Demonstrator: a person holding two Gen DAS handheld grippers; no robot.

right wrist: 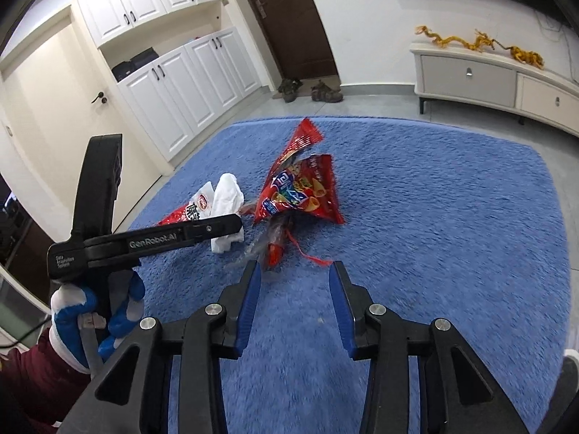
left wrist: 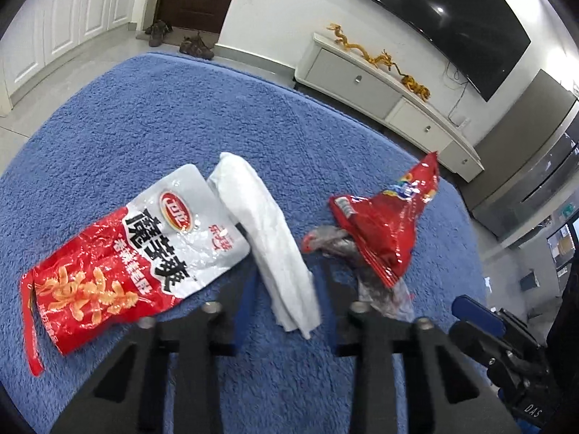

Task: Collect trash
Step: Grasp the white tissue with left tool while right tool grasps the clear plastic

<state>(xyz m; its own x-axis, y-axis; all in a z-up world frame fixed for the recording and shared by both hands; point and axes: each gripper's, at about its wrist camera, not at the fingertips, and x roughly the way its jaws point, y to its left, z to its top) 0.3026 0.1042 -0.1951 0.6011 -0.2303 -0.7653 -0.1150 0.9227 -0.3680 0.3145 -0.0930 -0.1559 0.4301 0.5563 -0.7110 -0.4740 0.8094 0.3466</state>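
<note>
On the blue rug (left wrist: 144, 126) lie a flat red-and-white snack bag (left wrist: 126, 256), a crumpled white paper towel (left wrist: 267, 242), a red chip bag (left wrist: 387, 224) standing up in a peak, and a clear crumpled wrapper (left wrist: 347, 249) under it. My left gripper (left wrist: 286, 271) is open, its fingers either side of the towel's near end. My right gripper (right wrist: 295, 271) is open and empty, just short of the chip bag (right wrist: 300, 191) and the wrapper (right wrist: 271, 246). The left gripper's body (right wrist: 163, 242) crosses the right wrist view over the towel (right wrist: 226, 202).
A white TV cabinet (left wrist: 380, 86) with golden dragon figures stands along the wall under a wall TV (left wrist: 434, 18). Shoes (right wrist: 307, 90) sit by a brown door (right wrist: 289, 18). White cupboards (right wrist: 173, 83) line the left wall. Grey floor surrounds the rug.
</note>
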